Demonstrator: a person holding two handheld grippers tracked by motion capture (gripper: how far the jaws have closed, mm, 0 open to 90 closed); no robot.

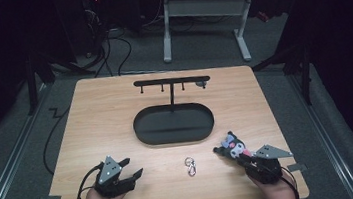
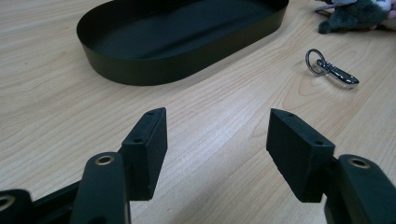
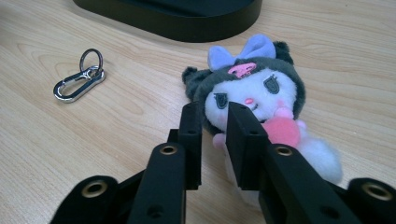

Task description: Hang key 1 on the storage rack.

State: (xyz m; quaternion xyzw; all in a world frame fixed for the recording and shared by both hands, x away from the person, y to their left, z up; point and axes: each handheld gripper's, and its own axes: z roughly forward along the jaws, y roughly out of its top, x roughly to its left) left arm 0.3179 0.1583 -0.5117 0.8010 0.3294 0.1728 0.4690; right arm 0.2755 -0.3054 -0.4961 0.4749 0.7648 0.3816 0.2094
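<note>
A black oval tray (image 1: 173, 125) was seen at the middle of the wooden table (image 1: 96, 118). Near its right end a plush doll (image 3: 254, 100) lay flat, the right gripper (image 3: 215, 119) set narrowly parted at its chin without clamping it. The left gripper (image 2: 217, 135) was held wide apart over bare wood, with a small metal clasp (image 2: 332, 69) lying between the grippers.

High view looks down; both low gripper views share the carabiner (image 2: 332, 70).

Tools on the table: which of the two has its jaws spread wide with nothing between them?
The left tool, at the table's near left. Its jaws stand wide apart over bare wood, while the right tool has narrow jaws at the plush toy.
</note>
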